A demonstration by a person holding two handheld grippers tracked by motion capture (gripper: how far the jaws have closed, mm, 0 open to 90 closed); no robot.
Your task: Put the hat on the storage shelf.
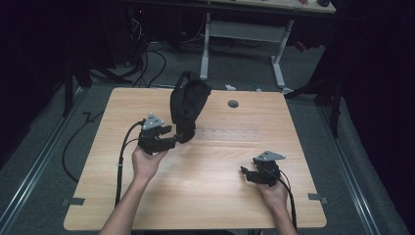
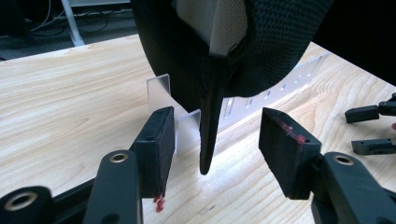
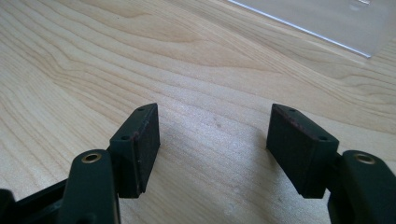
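- A wooden table (image 1: 205, 196) seen from above; a person's forearms come in from six o'clock, each hand holding a two-jaw gripper.
- A black cap (image 1: 188, 105) hangs on a clear stand (image 2: 161, 88) just above the table's centre, toward twelve o'clock, its strap loop uppermost.
- The left gripper (image 1: 172, 140) sits at about nine o'clock of the centre, its jaws pointing toward three o'clock at the cap's lowest tip.
- In the left gripper view, that tip hangs between the two pads (image 2: 156, 149) with bare wood on either side. The jaws stand apart and press on nothing; the cap is let go.
- The right gripper (image 1: 245, 174) rests at about four o'clock, well apart from the cap. Its jaws are spread, with nothing but wood between them.
- Judged progress: the cap seems already hung on the stand and freed, so the placing looks done.
- Likely left: drawing the left gripper clear without catching the tip.
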